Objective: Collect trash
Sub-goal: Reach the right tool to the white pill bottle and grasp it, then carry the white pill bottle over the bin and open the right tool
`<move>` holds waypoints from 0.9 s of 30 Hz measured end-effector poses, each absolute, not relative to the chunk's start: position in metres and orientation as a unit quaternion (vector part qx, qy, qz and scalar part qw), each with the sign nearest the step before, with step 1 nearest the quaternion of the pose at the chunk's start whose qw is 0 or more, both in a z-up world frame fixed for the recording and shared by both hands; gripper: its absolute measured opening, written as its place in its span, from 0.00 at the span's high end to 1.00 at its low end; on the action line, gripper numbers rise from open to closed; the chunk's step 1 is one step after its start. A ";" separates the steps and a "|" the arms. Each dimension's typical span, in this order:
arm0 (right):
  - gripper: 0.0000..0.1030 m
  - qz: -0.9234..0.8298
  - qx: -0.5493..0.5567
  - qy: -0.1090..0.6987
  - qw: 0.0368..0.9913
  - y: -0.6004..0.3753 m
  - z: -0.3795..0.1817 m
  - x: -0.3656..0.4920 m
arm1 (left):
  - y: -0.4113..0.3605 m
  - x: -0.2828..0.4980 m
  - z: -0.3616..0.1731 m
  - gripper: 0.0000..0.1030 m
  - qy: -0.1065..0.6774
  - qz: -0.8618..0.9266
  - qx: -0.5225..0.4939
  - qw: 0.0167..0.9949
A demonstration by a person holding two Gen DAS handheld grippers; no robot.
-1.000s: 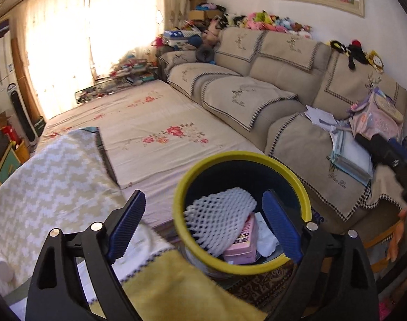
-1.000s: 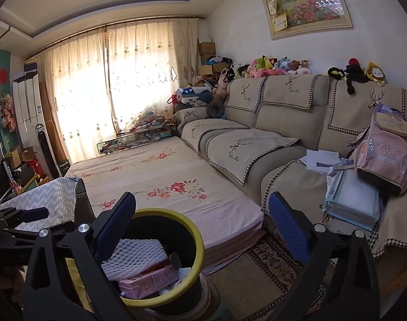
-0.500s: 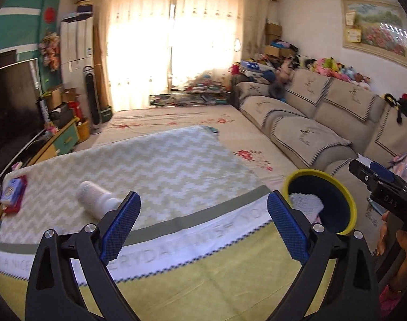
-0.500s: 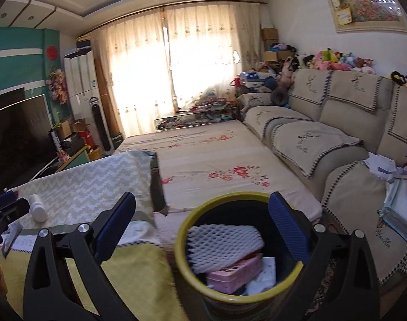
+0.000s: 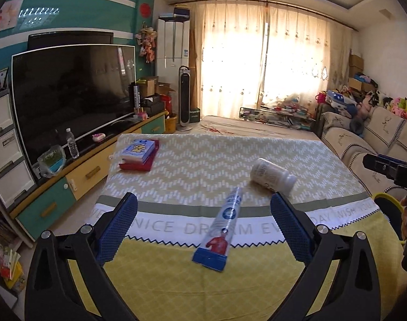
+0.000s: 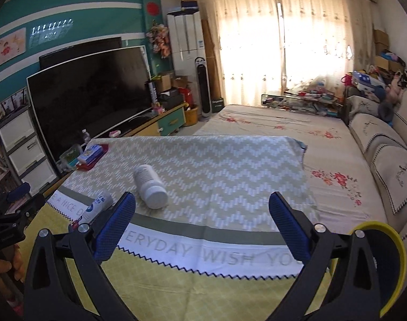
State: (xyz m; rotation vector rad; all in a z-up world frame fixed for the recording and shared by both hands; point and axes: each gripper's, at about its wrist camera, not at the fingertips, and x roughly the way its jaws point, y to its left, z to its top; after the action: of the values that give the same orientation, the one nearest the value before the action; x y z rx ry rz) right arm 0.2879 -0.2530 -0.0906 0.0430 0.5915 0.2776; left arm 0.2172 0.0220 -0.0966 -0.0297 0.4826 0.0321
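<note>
Both tongs spread wide, nothing held. Left gripper (image 5: 203, 224) faces the table; the toothpaste tube (image 5: 221, 230) lies flat on the tablecloth (image 5: 203, 165) right between its fingers, crimped blue end nearest the camera, cap end pointing away. Right gripper (image 6: 202, 224) sits beside it, with the white plastic bottle (image 6: 150, 186) on its side just ahead of its left finger.

Tube looks light, soft and flattened, probably glossy, so it likely slips or folds if pinched at the thin crimp. Better hold is probably across the middle of the body, jaws closing on the flat faces. Bottle looks light, stiff and round, so it may roll on contact; best grabbed across the barrel, not the cap.

Yellow-rimmed bin (image 6: 387, 254) is off the table's right edge, only partly in view. A box stack (image 5: 139, 153) sits at the far left corner, well apart. Nothing blocks either item; loose cloth could bunch under the fingers.
</note>
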 end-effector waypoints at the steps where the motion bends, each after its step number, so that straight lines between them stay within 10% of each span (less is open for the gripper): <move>1: 0.08 0.144 0.021 0.300 0.943 -0.247 -0.094 0.296 | 0.026 0.218 -0.099 0.05 0.237 0.017 -0.015 0.971; 19: 0.23 0.221 -0.013 0.410 0.885 -0.168 -0.166 0.391 | 0.021 0.215 -0.122 0.05 0.233 0.020 -0.022 0.972; 27: 0.53 0.223 0.010 0.427 0.876 -0.175 -0.178 0.400 | 0.018 0.215 -0.123 0.05 0.235 0.016 -0.019 0.972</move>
State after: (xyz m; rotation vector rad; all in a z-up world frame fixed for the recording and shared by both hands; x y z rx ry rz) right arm 0.4004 -0.1751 -0.1778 0.0199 0.8916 0.4662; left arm 0.2146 0.0180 -0.1234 -0.0375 0.4743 0.0313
